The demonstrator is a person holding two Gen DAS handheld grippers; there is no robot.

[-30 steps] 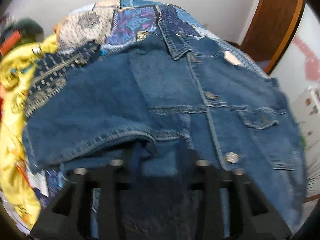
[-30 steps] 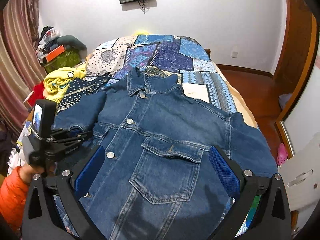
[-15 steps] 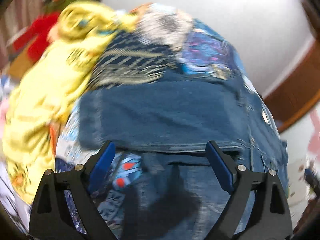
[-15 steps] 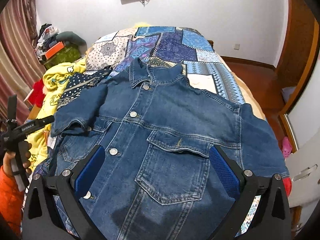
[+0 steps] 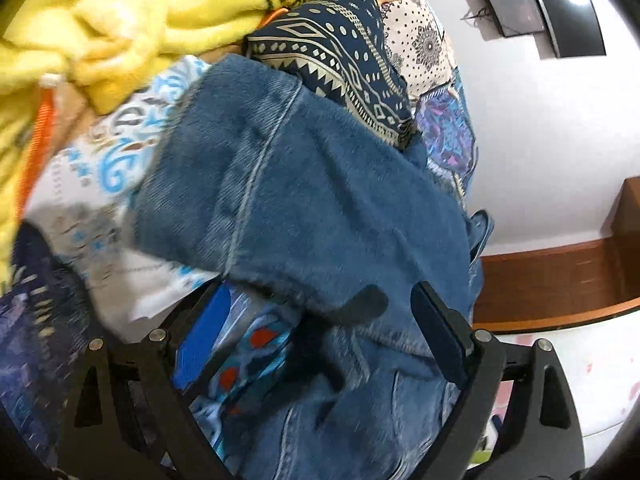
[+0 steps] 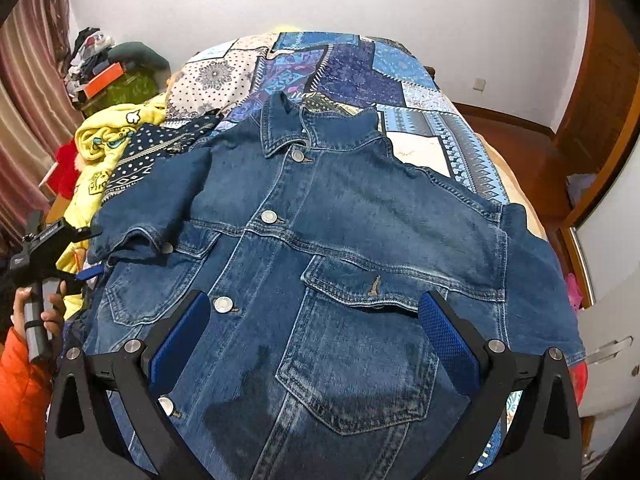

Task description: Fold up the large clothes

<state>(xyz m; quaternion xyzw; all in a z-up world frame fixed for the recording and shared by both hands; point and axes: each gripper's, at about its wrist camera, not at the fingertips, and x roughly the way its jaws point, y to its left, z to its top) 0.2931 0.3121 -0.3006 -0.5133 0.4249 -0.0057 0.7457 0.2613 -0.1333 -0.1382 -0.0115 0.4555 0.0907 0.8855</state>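
Letting go of the sleeve was the big change here: a second back the left gripper (image 5: 320,344) had its fingers pinched on the denim edge, and within that second the jaws had just been opening, so they ended up spread wide with nothing clamped. The folded sleeve (image 5: 304,200) sat just above and partly between them in the left wrist view, loose, not pressed. The view had also swung round a lot, from the jacket front to the yellow clothes (image 5: 120,12) in the upper left of the frame.

My read: the first sleeve fold was done, laid over the chest, and the other sleeve was next.

The right gripper (image 6: 316,340) also had its fingers wide apart, hanging over the lower front of the denim jacket (image 6: 340,220), gripping nothing.

The right wrist view gave the whole picture: jacket spread face up on the patchwork bedspread (image 6: 352,68), collar toward the top of the frame, short sleeve doubled in at centre left, plus a hand (image 6: 36,312) with an orange cuff at lower left holding the other tool. The left wrist view only showed close-up blurry denim, and a wall screen (image 5: 540,4) at upper right.
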